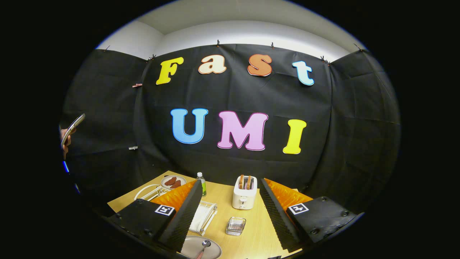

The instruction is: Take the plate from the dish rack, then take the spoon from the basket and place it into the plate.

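Looking along the fingers from above a wooden table point(219, 201), found a hand point(65, 138) at the far left, holding a phone point(73, 127) up against the booth's dark wall. Lower down, at the table's back left corner, saw a small plate with brown food pieces point(173, 181), and just in front of it a white wire dish rack point(149, 192), partly hidden behind the left finger. Noted a clear bottle with a green label point(201, 183) standing upright just beside that finger's tip. Found the gripper point(228, 212) spread wide and gripping nothing — fingers well apart, hovering over the table. Between them, nearer the left finger, made out a white wire basket point(203, 217) with what looked like a white sheet inside. Below it, close to the camera, spotted the plate point(201, 248) lying flat on the table, with the spoon point(203, 246) resting in it, bowl up and handle running toward the near rim. Just right of the basket, saw a small square glass dish point(235, 226) — contents too small to tell. Beyond that, a white toaster point(244, 194) stood upright with two brown slices poking from its slots, ahead of the fingers and nearer the right one.
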Available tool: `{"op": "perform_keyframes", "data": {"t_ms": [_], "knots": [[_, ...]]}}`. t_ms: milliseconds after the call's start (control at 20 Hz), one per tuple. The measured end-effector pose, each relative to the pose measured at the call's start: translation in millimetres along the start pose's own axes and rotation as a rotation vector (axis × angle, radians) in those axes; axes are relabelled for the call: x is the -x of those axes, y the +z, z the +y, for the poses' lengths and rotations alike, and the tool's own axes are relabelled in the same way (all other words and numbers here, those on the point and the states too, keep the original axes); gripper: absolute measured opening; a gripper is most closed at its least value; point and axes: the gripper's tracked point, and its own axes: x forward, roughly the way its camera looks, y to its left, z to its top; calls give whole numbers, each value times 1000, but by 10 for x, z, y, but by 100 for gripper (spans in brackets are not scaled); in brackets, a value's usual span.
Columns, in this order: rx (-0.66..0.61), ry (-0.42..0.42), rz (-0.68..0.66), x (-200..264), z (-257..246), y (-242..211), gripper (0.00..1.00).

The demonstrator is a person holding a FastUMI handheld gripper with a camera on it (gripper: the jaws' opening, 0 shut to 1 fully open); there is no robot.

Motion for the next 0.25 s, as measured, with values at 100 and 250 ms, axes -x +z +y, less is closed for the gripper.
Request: {"op": "perform_keyframes", "data": {"t_ms": [100,250], "knots": [[-4,-3,-2,16,1,15,98],[-13,-12,-14,61,-35,31,98]]}}
